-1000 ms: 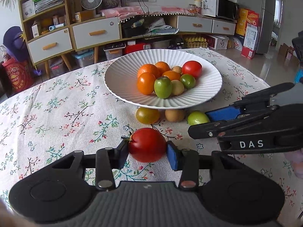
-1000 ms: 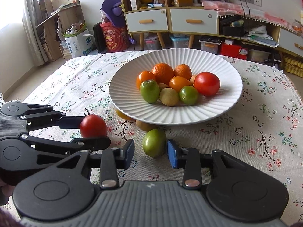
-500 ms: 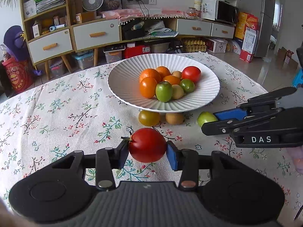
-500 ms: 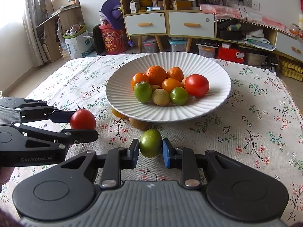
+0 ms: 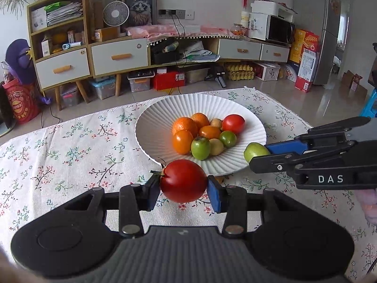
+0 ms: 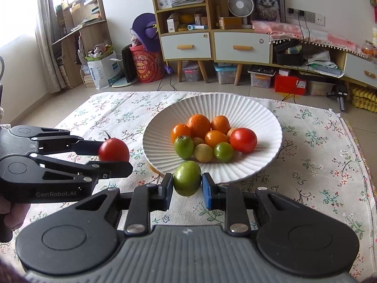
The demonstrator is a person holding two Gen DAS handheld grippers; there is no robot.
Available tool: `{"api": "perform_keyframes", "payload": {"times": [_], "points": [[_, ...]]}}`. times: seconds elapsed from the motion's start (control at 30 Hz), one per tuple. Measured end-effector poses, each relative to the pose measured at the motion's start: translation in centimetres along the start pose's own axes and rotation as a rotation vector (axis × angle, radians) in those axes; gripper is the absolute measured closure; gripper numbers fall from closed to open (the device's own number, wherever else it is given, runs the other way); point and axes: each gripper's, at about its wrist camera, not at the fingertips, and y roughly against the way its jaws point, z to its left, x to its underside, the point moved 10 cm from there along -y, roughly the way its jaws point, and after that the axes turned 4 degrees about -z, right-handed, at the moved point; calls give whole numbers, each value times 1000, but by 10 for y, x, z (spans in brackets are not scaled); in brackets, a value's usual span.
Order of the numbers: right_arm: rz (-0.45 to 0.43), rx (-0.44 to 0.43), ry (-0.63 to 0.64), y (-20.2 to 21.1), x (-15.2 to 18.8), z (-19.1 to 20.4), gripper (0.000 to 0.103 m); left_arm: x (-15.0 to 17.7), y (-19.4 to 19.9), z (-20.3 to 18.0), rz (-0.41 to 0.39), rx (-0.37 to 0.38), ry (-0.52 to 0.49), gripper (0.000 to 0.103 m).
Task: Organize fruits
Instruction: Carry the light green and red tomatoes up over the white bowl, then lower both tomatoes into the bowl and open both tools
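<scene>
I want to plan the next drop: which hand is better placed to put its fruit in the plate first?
Probably right: its green tomato hangs at the white plate's near rim, while the left's red tomato is off to the side.

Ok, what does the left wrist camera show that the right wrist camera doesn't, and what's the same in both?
Only the left wrist view shows the microwave and the fridge at the right of the room. Only the right wrist view shows the curtain and the white bag on the floor. Both show the white plate of fruit on the flowered tablecloth, the left gripper shut on a red tomato, and the right gripper shut on a green fruit.
</scene>
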Motion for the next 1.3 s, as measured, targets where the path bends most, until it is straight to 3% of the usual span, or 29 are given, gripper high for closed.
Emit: {"api": "perform_keyframes", "payload": {"times": [0.3,0.53,0.87,0.97,1.13,1.3], "points": [[6,111,-70,-21,-12,-39,79,-14,-32,-4,27,-5,-36,60],[26,135,-69,-31,-9,-44,79,-14,-50,-1,60,-28,-38,60],[27,136,-43,-31,-8,-42,77,-15,-49,-3,43,-19,-35,58],[18,143,-53,-29,-11,-45,76,-17,-44,-2,25,-21,-28,52],[16,142,-83,-23,-15,-49,59,-19,-33,-1,13,-52,-52,32],[-7,140,-93,-15,-20,-49,51,-14,-22,2,11,-52,-49,24]]}}
